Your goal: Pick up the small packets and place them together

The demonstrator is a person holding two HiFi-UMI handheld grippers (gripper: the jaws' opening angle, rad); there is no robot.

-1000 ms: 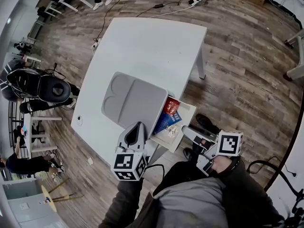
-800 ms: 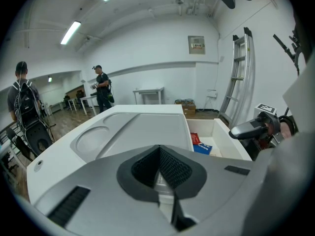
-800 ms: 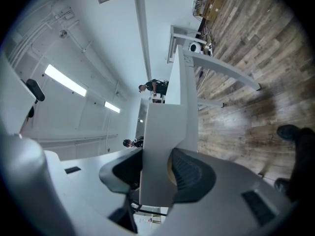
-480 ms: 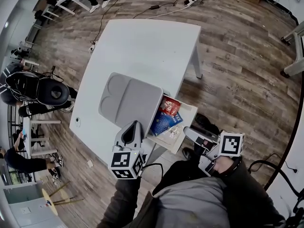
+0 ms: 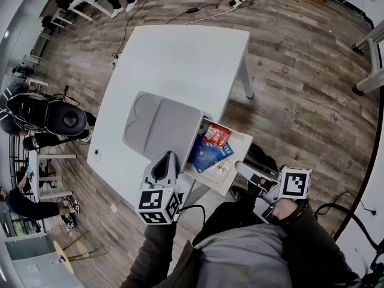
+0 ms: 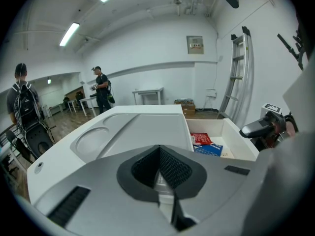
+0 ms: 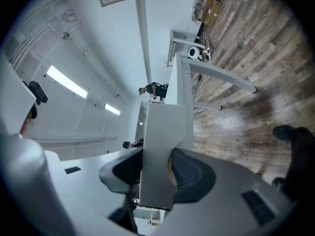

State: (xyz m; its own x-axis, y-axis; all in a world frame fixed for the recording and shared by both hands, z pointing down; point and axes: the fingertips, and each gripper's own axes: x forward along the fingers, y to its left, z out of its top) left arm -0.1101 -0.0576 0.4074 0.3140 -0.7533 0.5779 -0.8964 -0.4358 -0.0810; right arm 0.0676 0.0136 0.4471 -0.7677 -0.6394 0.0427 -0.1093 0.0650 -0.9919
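Note:
A white drawer [image 5: 241, 144] stands pulled out of the right side of the white table [image 5: 180, 59]. Inside it lie a red packet [image 5: 217, 135], a blue packet [image 5: 207, 153] and a clear packet [image 5: 221, 168]. The left gripper view shows the red packet [image 6: 202, 138] and the blue packet [image 6: 209, 149] too. My right gripper [image 5: 240, 168] is shut on the drawer's white front panel [image 7: 162, 132], which fills the gap between its jaws [image 7: 157, 176]. My left gripper [image 5: 168, 158] hovers shut at the near end of the grey tray [image 5: 162, 125], holding nothing [image 6: 165, 181].
The grey tray [image 6: 147, 129] has a round well and a long flat well. A chair with a black backpack [image 5: 45, 110] stands left of the table. Cables [image 5: 198, 11] trail on the wooden floor beyond. People [image 6: 101, 87] stand far back. A ladder [image 6: 236, 77] leans at the right.
The drawer has slid a little further out of the table, with my right gripper moving right with it. The left gripper has stayed put.

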